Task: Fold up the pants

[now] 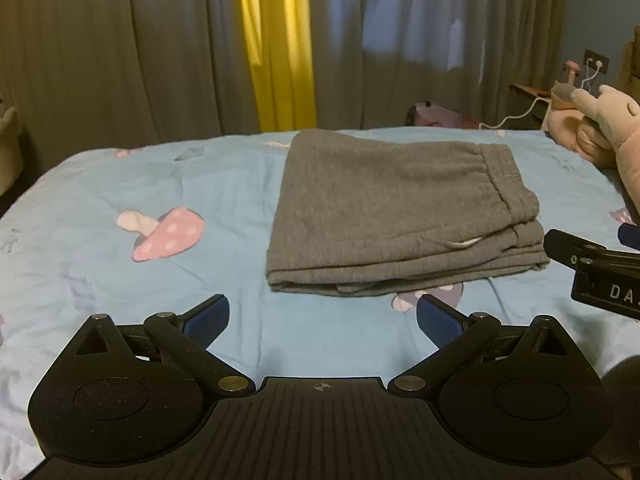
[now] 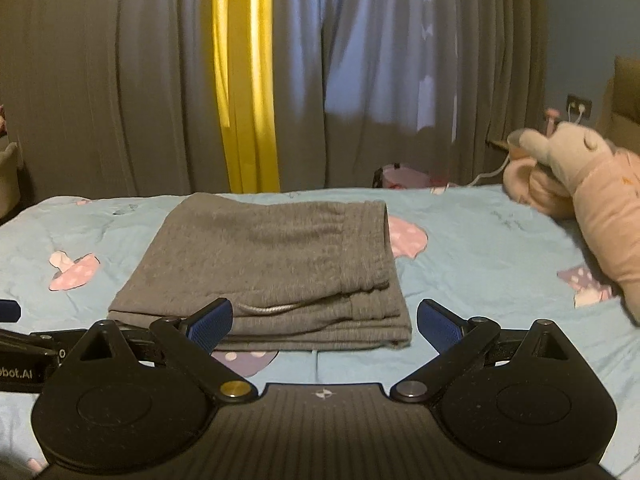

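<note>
Grey pants (image 1: 396,208) lie folded into a thick rectangle on the light blue bed cover (image 1: 200,176), waistband and drawstring on the right side. My left gripper (image 1: 322,320) hovers open just in front of the stack's near edge, nothing between its blue pads. In the right wrist view the same folded pants (image 2: 272,264) sit ahead and slightly left. My right gripper (image 2: 324,322) is open too, its left pad over the stack's near edge without holding any cloth. The right gripper's black body (image 1: 600,268) shows at the left view's right edge.
The bed cover has pink mushroom prints (image 1: 164,232). A pink plush toy (image 2: 580,200) lies on the bed's right side. Grey curtains with a yellow strip (image 2: 244,92) hang behind the bed. A wall socket with white cables (image 1: 592,68) is at far right.
</note>
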